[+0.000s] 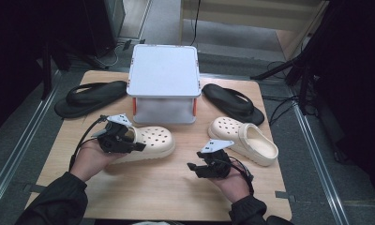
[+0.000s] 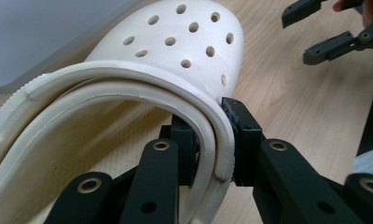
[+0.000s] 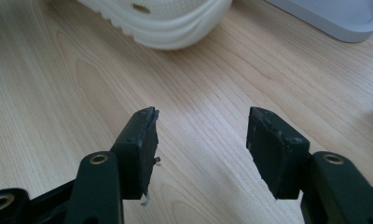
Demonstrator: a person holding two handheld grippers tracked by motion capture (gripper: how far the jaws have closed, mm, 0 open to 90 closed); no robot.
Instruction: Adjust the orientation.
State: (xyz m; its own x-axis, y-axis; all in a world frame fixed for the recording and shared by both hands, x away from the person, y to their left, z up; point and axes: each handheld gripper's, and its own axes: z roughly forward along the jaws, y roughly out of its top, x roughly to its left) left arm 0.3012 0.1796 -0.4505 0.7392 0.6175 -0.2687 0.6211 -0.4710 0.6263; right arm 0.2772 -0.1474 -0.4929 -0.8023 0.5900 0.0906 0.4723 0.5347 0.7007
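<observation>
Two black handheld grippers: left gripper [image 1: 138,146], right gripper [image 1: 193,167]. Each has a grey three-cornered top plate, brass-ringed pivot screws, a trailing black cable. Dark sleeves at 6 o'clock.

Open worktop in front, blocked behind

Bare pale wooden worktop [image 1: 176,183] is left free between the cream perforated foam clogs [image 1: 146,143]; the grey box-shaped stand [image 1: 163,84] blocks the rear middle.

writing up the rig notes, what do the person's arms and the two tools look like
Both forearms wear dark sleeves. The left tool and the right tool are black linkage frames with brass-coloured pivot pins and flat, blocky black pads. Each carries a grey three-cornered plate on top and trails a thin black cable.
</observation>
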